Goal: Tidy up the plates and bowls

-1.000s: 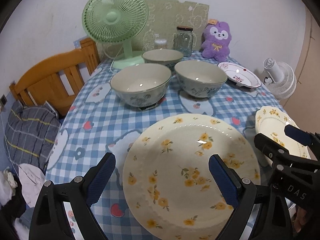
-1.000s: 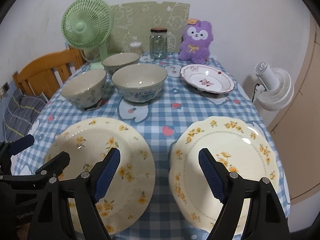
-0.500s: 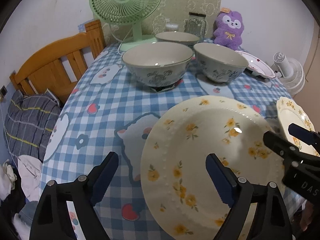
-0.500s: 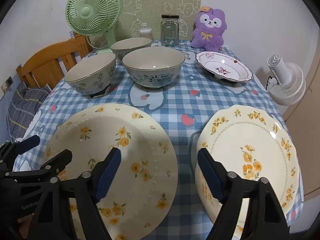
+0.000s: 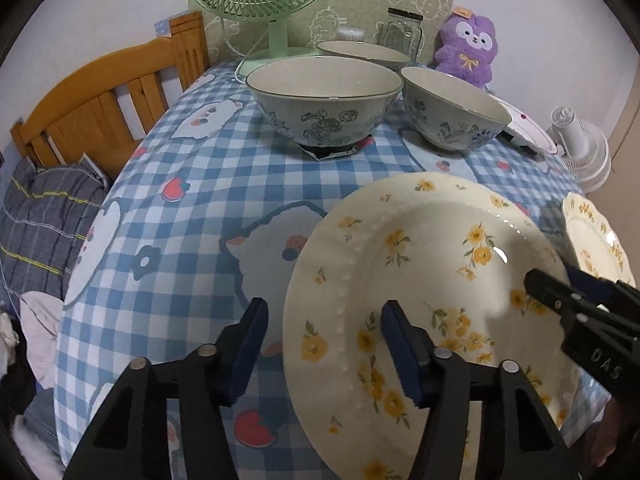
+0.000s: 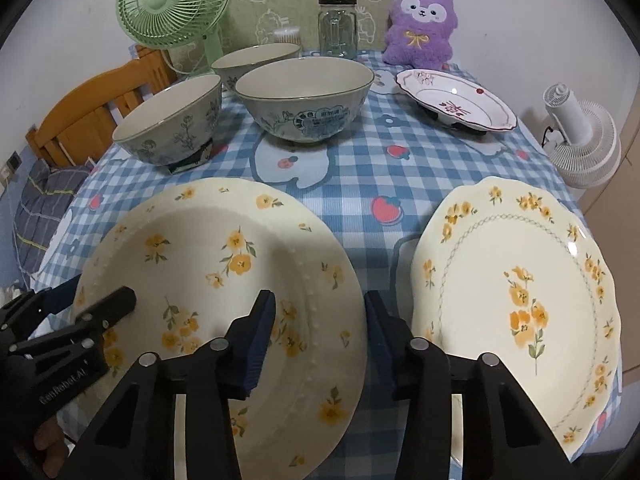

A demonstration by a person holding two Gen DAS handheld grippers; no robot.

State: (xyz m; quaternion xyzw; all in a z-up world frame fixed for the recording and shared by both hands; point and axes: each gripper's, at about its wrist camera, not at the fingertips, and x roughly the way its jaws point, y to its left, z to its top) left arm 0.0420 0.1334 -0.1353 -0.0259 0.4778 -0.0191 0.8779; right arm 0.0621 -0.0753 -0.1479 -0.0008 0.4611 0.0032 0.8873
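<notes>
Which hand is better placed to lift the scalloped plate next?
Right, probably. The right gripper is beside the scalloped plate; the left gripper is across the beaded plate. Both jaws have just been closing, each astride that plate's rim.

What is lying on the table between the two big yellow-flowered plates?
In the right wrist view, only bare checked tablecloth lies between the round plate and the scalloped plate; the right gripper hangs over that gap.

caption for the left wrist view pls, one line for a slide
Left claw straddling the near-left rim of a yellow-flowered plate, three bowls behind.
</notes>
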